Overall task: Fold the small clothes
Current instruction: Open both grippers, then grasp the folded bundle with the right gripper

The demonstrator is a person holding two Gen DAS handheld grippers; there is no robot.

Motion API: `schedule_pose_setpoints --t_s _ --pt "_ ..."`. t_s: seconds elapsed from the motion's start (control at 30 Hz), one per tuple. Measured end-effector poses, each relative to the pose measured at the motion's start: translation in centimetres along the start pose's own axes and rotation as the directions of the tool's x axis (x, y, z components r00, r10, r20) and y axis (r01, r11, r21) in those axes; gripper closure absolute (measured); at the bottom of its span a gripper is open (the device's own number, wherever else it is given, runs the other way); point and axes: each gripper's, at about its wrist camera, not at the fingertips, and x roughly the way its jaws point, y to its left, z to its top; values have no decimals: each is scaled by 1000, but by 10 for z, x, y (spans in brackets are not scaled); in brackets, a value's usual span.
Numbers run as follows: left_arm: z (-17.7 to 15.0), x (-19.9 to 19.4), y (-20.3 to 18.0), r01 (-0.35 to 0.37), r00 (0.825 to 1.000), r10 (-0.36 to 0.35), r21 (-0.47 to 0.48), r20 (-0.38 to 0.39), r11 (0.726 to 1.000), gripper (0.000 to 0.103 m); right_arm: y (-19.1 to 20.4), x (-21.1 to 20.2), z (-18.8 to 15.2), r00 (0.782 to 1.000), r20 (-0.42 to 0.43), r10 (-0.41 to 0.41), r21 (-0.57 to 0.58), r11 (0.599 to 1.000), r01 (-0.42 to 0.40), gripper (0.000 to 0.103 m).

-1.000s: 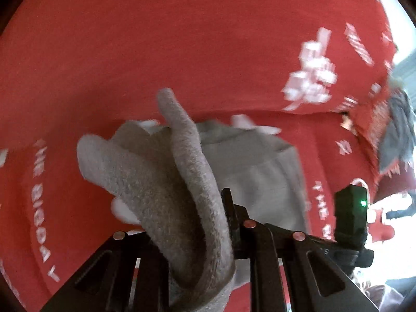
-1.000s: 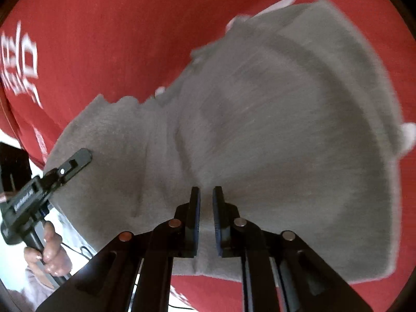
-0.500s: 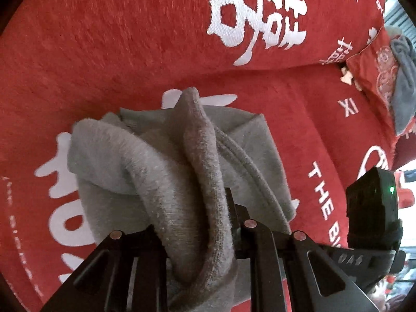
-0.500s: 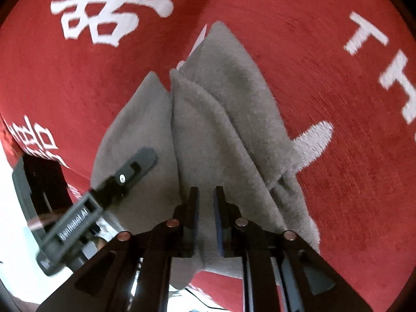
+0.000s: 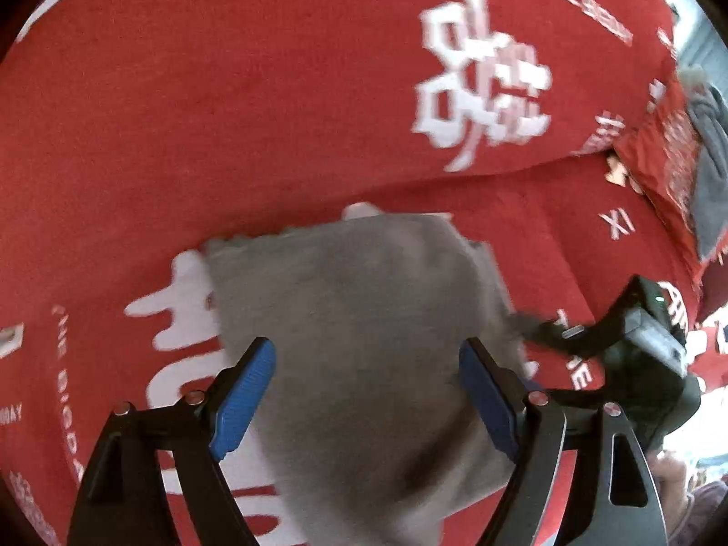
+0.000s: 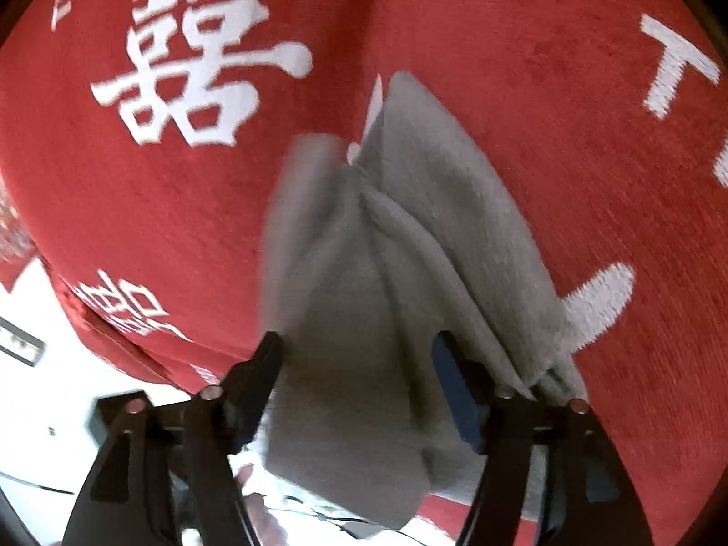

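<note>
A small grey fleece garment (image 5: 364, 318) lies folded on a red sofa seat (image 5: 523, 245) with white lettering. My left gripper (image 5: 366, 368) is open just above it, blue pads spread wide, holding nothing. In the right wrist view the same garment (image 6: 400, 273) shows in bunched, overlapping layers, its near edge hanging past the seat's front edge. My right gripper (image 6: 359, 364) is open too, with the grey cloth lying loose between its fingers. The right gripper's body (image 5: 637, 341) shows at the garment's right edge in the left wrist view.
The red sofa backrest (image 5: 273, 91) rises behind the garment. A red patterned cushion (image 5: 673, 150) and another grey garment (image 5: 710, 145) sit at the far right. The seat's front edge (image 6: 136, 346) drops to a pale floor (image 6: 36, 432).
Both grippers have opened and let go of the grey garment. The raised fold held by my left gripper now lies flat on the seat.
</note>
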Motion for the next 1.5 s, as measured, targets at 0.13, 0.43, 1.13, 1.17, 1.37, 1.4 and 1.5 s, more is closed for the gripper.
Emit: schedule_pose_setpoints --t_s 0.13,0.43,1.13,1.17,1.37,1.4,1.5 --pt "-12 12 34 -59 997 55 -69 -61 996 19 -9 -6 4 999 -4 45 40 998 -44 24" --pt "-32 34 84 -128 987 104 -208 -126 970 19 43 32 10 958 -121 -262 -227 946 230 47" --pt "-50 48 69 -174 980 162 -106 -120 979 19 50 -4 19 891 35 -452 -424 801 422 83" --pt "-49 45 68 -184 978 171 -109 -116 977 19 48 -4 24 903 5 -429 -401 827 395 83" --pt "-45 48 75 -207 974 187 -157 -129 966 19 55 10 40 907 -61 -416 -375 852 365 89" --pt "-45 46 73 -200 976 183 -152 -119 968 19 71 6 32 912 -40 -409 -441 826 352 89" --pt "-47 42 63 -197 978 189 -98 -83 976 19 98 -9 15 924 16 -382 -534 778 331 90"
